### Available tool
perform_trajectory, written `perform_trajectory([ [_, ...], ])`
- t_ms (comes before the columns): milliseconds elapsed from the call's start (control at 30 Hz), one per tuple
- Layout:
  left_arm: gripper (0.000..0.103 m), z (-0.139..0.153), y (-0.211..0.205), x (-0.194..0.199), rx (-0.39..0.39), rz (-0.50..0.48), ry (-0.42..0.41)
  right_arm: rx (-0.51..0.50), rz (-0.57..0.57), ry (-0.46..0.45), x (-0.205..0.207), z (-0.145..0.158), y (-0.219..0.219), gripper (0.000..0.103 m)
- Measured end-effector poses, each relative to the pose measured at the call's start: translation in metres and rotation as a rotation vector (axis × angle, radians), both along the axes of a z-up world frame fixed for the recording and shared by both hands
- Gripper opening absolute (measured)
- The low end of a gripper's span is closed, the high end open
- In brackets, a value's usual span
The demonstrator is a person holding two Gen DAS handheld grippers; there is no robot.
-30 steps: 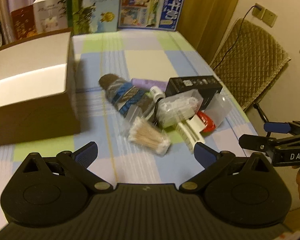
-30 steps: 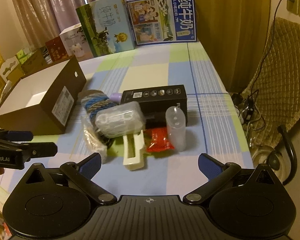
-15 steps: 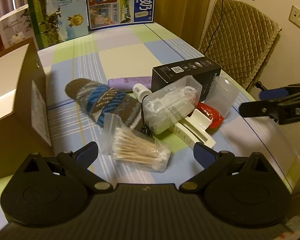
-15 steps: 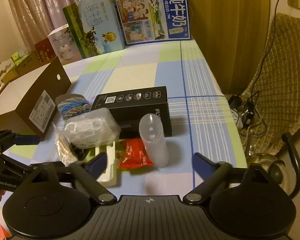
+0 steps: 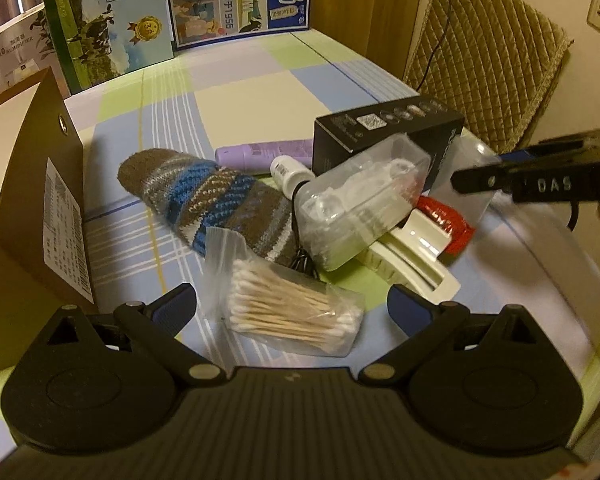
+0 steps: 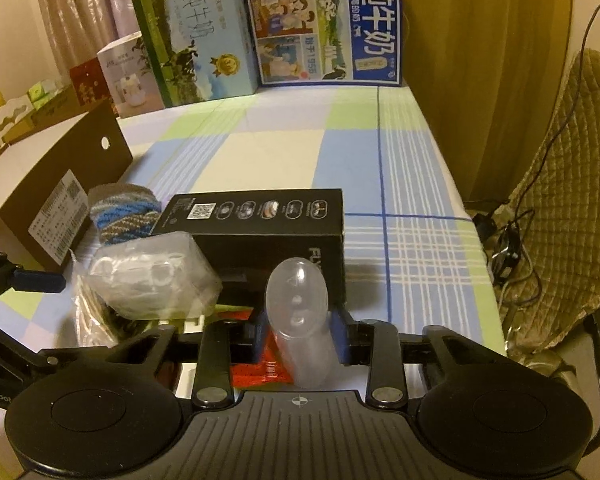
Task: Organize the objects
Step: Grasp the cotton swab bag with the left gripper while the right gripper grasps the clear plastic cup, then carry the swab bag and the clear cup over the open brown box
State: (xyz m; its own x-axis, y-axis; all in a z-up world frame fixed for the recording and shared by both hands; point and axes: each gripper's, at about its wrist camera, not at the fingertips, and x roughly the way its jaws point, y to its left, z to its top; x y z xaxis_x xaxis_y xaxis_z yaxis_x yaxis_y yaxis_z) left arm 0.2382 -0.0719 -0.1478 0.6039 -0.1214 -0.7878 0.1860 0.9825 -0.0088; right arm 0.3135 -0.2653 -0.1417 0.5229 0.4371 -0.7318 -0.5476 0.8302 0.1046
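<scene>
Right gripper [image 6: 298,340] jaws closing on the translucent case [image 6: 300,312] lying beside the black box [image 6: 260,232] on the counter [image 6: 400,184]; lift straight, clearing the red packet [image 6: 260,368]; left gripper [image 5: 292,304] jaws wide, empty.

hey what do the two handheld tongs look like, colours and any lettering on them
Both tongs, left and right, are matte black with ribbed bases, two round hubs, silver pivot screws and blue finger pads. White lettering reads "DAS" on the right one's side and "nRobot" on the left's.
</scene>
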Motion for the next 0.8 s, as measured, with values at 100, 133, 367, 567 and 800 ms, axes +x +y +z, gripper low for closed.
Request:
perform_trajectory([
  [100, 0.1, -0.004, 0.001, 0.003, 0.012, -0.013, 0.003, 0.005, 0.005, -0.003, -0.001, 0.004, -0.006, 0.028],
  [133, 0.1, -0.005, 0.002, 0.004, 0.011, -0.018, 0.002, 0.014, 0.0, 0.001, -0.001, 0.006, -0.01, 0.028],
  [367, 0.094, -0.021, 0.004, 0.014, 0.01, -0.099, 0.009, 0.031, -0.068, 0.025, 0.003, 0.016, -0.035, 0.028],
  [567, 0.069, -0.017, 0.003, 0.007, 0.032, -0.126, -0.011, 0.035, -0.106, 0.033, 0.001, 0.021, -0.051, 0.028],
  [800, 0.068, 0.01, 0.008, -0.016, 0.018, -0.084, -0.048, 0.057, -0.106, 0.027, -0.007, 0.033, -0.05, 0.028],
])
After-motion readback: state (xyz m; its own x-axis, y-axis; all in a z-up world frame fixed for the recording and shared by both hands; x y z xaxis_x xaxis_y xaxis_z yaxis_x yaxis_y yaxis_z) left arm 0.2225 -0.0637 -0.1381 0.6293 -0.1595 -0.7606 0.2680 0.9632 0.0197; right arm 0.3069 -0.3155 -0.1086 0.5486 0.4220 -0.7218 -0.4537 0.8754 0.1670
